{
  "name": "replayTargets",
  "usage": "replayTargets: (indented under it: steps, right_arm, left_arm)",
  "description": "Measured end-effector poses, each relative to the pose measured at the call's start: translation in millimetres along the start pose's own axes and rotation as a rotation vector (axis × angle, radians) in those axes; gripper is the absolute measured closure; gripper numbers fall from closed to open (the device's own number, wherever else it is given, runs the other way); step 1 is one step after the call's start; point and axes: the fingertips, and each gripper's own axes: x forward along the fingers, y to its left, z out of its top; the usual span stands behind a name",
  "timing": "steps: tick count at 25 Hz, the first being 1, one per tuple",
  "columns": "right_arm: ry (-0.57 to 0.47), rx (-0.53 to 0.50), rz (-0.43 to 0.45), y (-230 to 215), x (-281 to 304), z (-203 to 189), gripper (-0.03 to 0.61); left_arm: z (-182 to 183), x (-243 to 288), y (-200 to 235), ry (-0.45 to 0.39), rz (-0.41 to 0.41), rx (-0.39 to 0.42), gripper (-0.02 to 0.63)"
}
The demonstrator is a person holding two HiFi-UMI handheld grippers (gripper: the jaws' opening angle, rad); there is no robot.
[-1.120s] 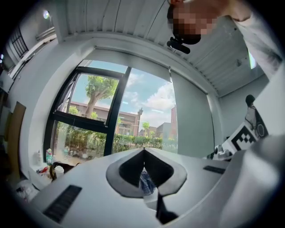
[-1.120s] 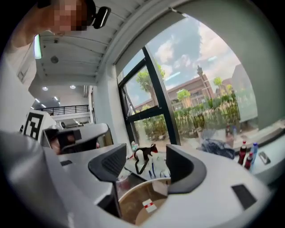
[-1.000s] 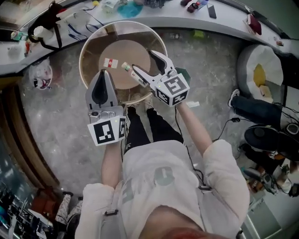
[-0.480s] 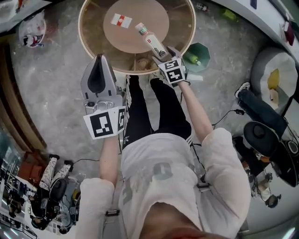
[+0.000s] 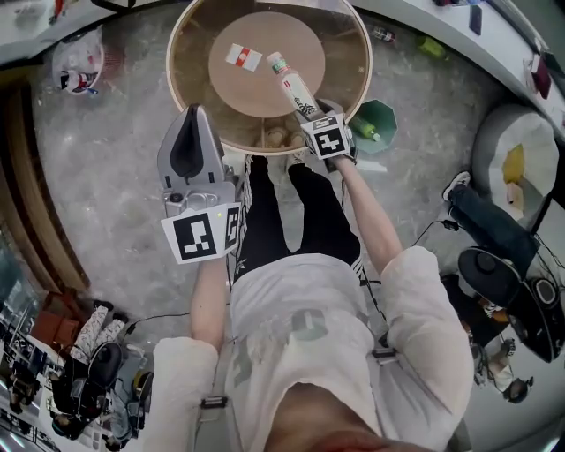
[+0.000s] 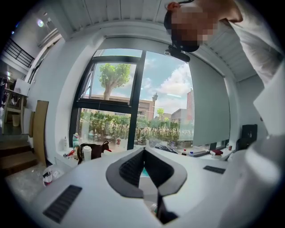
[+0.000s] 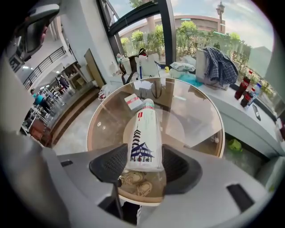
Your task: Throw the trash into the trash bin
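A white plastic bottle (image 5: 291, 84) with a blue print lies on the round glass table (image 5: 353, 40). In the right gripper view the bottle (image 7: 144, 133) points away from me. My right gripper (image 5: 307, 110) tilts steeply down over the bottle's base. Its jaws have just been closing, and the pads (image 7: 113, 167) now press on both sides of the base. My left gripper (image 5: 190, 124) hangs near the table's front edge, shut and empty; its view looks level at a window, with the left gripper (image 6: 144, 153) closed. A green trash bin (image 5: 375, 124) stands on the floor right of the table.
A small white and red packet (image 5: 243, 56) lies on the table, left of the bottle. Shoes (image 5: 278, 135) show under the glass. A white plastic bag (image 5: 75, 71) sits on the floor at left. A curved white counter (image 5: 415, 22) runs behind, and a beanbag (image 5: 516, 159) is at right.
My right gripper dropped from above the table down to the bottle's base and tipped downward, its jaws narrowing onto the bottle. The left gripper sank a little.
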Motion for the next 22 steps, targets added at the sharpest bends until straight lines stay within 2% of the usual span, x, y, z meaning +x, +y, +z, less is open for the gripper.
replayTargets:
  steps: [4,7,11,15,19,22]
  right_arm:
    - [-0.089,0.004,-0.021,-0.7,-34.3,51.5,0.331]
    - [-0.223,0.002,-0.039,0.1,-79.7,105.5,0.331]
    - [-0.506,-0.033,-0.064,6.4,-174.2,200.9,0.331]
    - [-0.806,-0.096,-0.08,22.2,-302.6,268.0,0.331]
    - [-1.097,-0.135,-0.127,34.8,-434.0,300.8,0.331]
    - [-1.252,-0.176,-0.164,43.7,-509.6,307.9,0.331]
  left_arm:
    - [37.3,-0.5,2.6,-0.048,0.003,0.009,0.603]
    - [71.0,1.1,0.2,-0.098,-0.012,0.015,0.603]
    - [116.9,8.9,-7.0,-0.177,-0.037,0.03,0.603]
    - [156.9,5.0,-30.5,-0.235,-0.052,0.022,0.603]
    - [198.5,4.5,-67.5,-0.325,-0.114,0.025,0.603]
    - [229.1,6.9,-98.4,-0.382,-0.176,0.041,0.603]
